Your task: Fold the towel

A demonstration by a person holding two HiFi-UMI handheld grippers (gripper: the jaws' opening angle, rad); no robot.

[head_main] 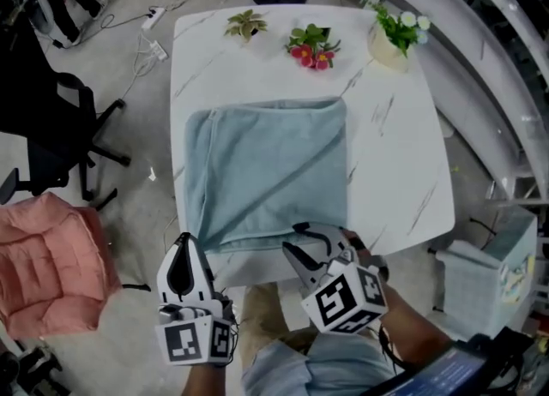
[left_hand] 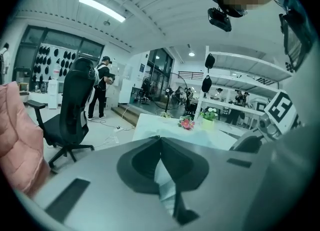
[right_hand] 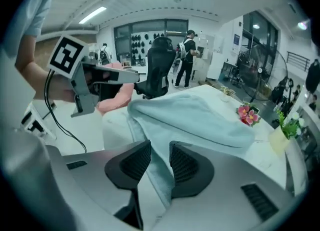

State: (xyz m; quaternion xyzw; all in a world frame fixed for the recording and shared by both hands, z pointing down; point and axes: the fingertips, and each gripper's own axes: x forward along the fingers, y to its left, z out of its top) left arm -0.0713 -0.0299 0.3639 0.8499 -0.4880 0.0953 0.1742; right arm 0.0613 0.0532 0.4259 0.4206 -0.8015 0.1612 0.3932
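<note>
Two layers show in the pale blue towel (head_main: 266, 171), which lies folded on the near left part of the white bench (head_main: 395, 154), its hem close to the near edge. The right hand-held gripper (head_main: 296, 242) hovers at that hem with jaws partly apart and cloth showing between them, unpinched, probably lined up for the next fold. The left hand-held gripper (head_main: 184, 240), jaws together on nothing, hangs off the near left corner, likely out of the way.

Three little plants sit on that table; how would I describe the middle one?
Find the white marble table with the pale blue towel, then its far edge. Of three plants there, the middle plant alone bears pink-red blooms; beside it are a leafy sprig and a white-flowered pot.
</note>
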